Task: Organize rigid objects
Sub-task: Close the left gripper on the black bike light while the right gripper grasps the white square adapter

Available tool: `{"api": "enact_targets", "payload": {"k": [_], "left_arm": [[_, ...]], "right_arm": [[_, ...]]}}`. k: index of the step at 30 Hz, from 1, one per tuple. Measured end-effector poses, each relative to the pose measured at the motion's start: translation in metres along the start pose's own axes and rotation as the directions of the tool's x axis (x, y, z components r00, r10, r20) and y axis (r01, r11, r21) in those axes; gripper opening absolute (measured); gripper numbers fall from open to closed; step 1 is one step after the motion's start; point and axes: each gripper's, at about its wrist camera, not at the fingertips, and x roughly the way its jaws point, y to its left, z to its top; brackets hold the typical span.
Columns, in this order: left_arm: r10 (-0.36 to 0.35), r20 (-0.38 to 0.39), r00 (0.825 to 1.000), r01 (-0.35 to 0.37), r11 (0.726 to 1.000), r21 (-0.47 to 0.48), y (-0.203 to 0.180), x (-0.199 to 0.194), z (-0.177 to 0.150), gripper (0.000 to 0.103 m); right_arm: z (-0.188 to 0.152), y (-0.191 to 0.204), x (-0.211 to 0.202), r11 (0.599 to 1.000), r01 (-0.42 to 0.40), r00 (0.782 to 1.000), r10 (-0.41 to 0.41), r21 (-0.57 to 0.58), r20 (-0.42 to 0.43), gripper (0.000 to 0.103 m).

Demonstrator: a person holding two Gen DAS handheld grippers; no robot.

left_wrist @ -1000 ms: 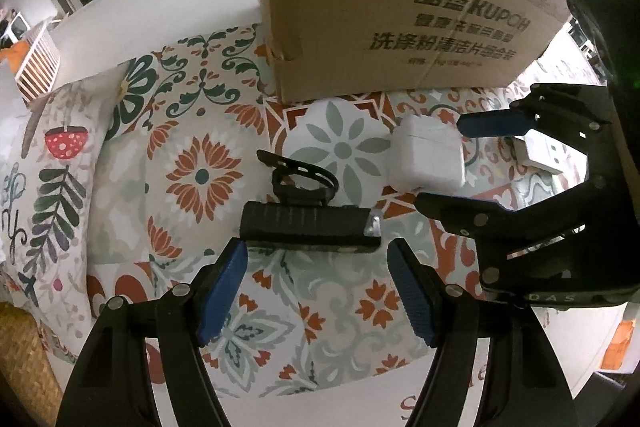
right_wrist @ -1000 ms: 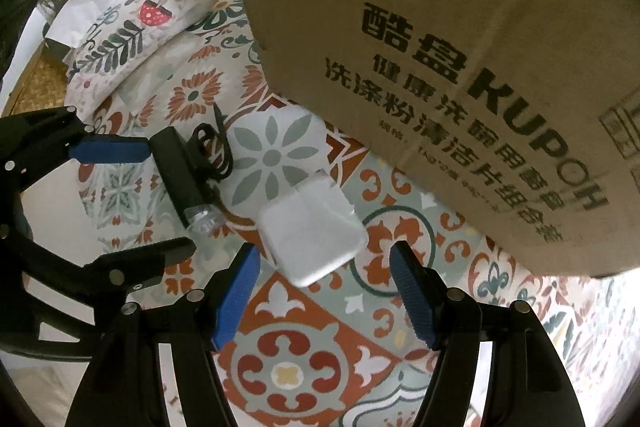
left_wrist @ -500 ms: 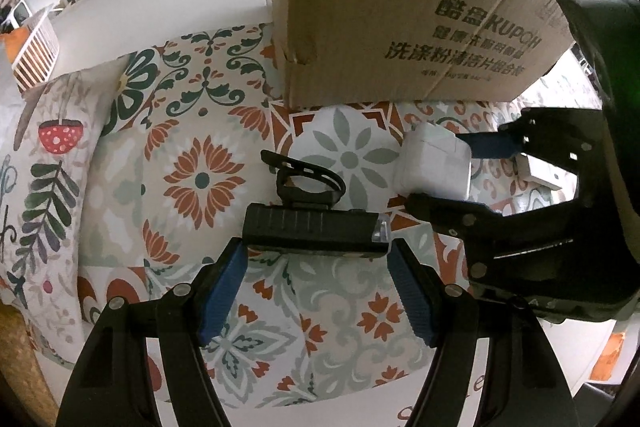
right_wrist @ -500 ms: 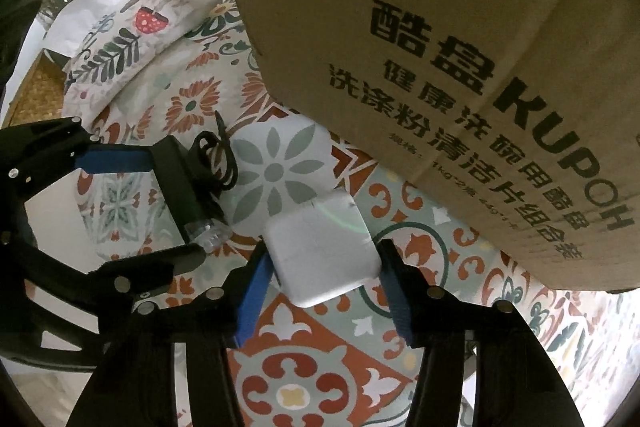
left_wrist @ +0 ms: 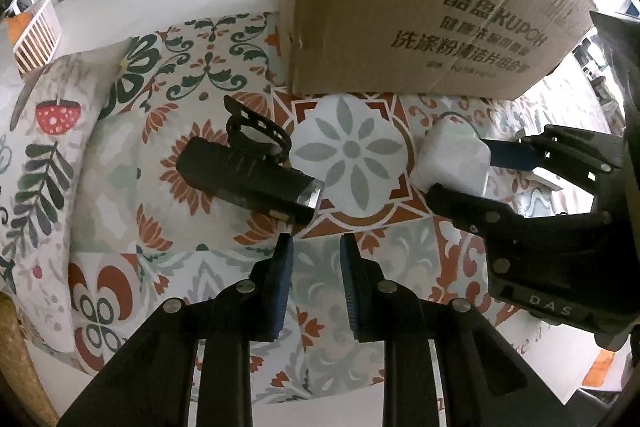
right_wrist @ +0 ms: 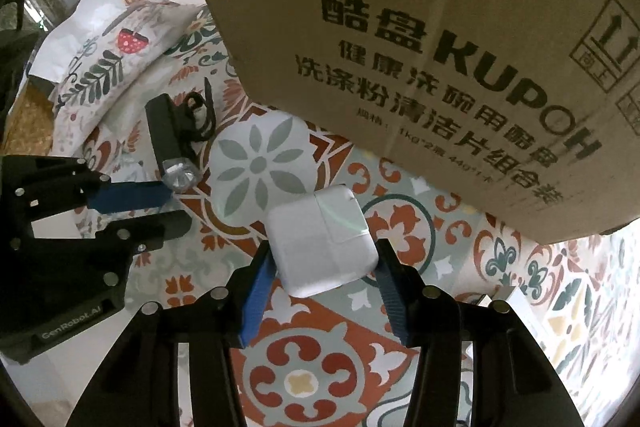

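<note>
A black flashlight (left_wrist: 244, 179) with a rubber strap (left_wrist: 256, 131) lies tilted on the patterned cloth (left_wrist: 352, 163). It is outside my left gripper (left_wrist: 316, 243), ahead and to the left of it. The left jaws are closing and stand narrow with nothing between them; the left fingertip (left_wrist: 286, 243) is at the flashlight's lens end. The white power adapter (right_wrist: 322, 247) sits between the blue pads of my right gripper (right_wrist: 324, 247). The right jaws are closing and press on both its sides. In the right wrist view the flashlight (right_wrist: 168, 135) lies beyond the left gripper (right_wrist: 176, 207).
A large cardboard box (left_wrist: 420, 7) with printed lettering stands close behind both grippers. A leaf-and-mushroom pillow (left_wrist: 40, 147) lies at the left, with a white basket (left_wrist: 36, 39) beyond it. A small white box (right_wrist: 508, 295) sits at the right.
The left jaws have closed to a narrow gap, and the flashlight has slipped out to the left and turned askew. The right jaws have closed onto the white adapter.
</note>
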Motion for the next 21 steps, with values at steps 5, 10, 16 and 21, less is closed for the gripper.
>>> {"api": "enact_targets", "payload": {"k": [5, 10, 16, 21], "left_arm": [[-0.023, 0.029, 0.999, 0.023, 1.000, 0.004, 0.007, -0.009, -0.011, 0.036], [-0.030, 0.061, 0.998, 0.030, 1.000, -0.001, 0.019, -0.024, -0.013, 0.049], [-0.033, 0.080, 0.996, 0.028, 0.998, 0.062, 0.035, -0.033, -0.010, 0.058], [-0.029, 0.068, 0.997, 0.020, 0.991, 0.132, 0.016, -0.028, 0.014, 0.069]], "right_arm": [[0.001, 0.001, -0.006, 1.000, -0.007, 1.000, 0.007, 0.008, 0.016, 0.051], [0.007, 0.011, -0.006, 0.999, -0.021, 0.999, 0.019, 0.045, 0.035, 0.051], [0.012, 0.014, -0.008, 0.993, 0.006, 0.999, -0.011, 0.116, 0.041, 0.051], [0.012, 0.014, -0.007, 0.978, 0.021, 0.999, -0.030, 0.209, 0.042, 0.051]]}}
